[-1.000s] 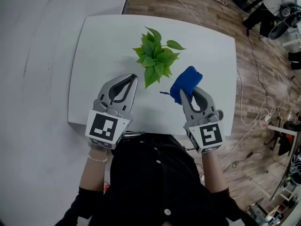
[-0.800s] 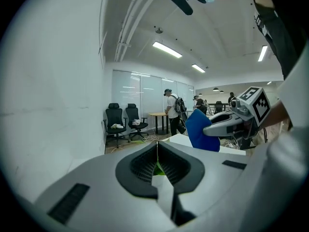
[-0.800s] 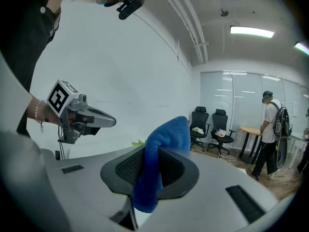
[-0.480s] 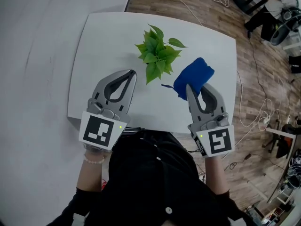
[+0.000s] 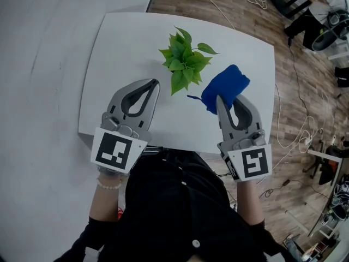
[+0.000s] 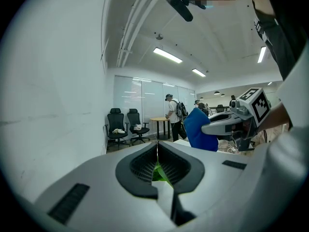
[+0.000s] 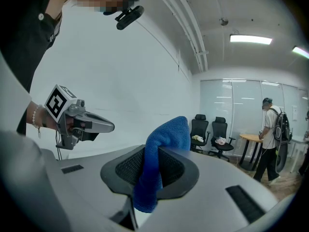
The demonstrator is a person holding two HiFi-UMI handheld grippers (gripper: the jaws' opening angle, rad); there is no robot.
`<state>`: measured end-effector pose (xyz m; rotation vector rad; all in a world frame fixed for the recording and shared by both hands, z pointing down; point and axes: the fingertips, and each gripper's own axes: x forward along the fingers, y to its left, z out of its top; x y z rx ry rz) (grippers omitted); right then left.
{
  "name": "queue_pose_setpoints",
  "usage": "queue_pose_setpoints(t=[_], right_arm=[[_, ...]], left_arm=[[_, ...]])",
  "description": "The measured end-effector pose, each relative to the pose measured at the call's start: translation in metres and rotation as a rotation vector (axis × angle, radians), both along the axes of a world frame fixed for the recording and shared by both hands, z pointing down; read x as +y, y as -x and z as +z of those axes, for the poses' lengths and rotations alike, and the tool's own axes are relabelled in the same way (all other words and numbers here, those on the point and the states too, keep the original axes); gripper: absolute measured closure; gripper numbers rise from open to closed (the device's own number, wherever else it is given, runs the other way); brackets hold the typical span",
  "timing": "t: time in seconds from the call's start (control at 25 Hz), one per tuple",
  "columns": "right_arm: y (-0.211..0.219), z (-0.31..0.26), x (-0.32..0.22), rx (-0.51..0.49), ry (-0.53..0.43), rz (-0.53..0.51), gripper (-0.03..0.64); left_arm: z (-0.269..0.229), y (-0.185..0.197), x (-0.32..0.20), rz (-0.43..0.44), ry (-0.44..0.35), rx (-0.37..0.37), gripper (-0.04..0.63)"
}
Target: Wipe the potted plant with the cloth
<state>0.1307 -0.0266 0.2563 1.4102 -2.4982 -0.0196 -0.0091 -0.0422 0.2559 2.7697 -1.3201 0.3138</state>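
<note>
1. The potted plant [image 5: 184,64] stands mid-table on the white table [image 5: 120,48]. The blue cloth [image 5: 224,89] hangs just right of the plant, near its leaves but apart from them.
2. The right gripper [image 5: 219,100] is clamped on the cloth. The left gripper [image 5: 154,84], jaws together and empty, sits left of the plant.
3. The plant has bright green, pointed leaves that spread outward and hide the pot.

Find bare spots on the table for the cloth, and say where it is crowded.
Bare: the table left of the plant, out to its edge; also the far right corner. Crowded: beside the plant, by left gripper, right gripper and cloth.
</note>
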Motion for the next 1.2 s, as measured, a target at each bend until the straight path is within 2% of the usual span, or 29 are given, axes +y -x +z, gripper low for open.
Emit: queue_pose_setpoints(t=[0.72, 1.2], right_arm=[[0.012, 0.008, 0.002, 0.035, 0.026, -0.012, 0.523], [0.015, 0.008, -0.001, 0.039, 0.031, -0.016, 0.523]], left_arm=[[0.006, 0.002, 0.000, 0.012, 0.024, 0.000, 0.577], [0.002, 0.007, -0.009, 0.002, 0.009, 0.005, 0.577]])
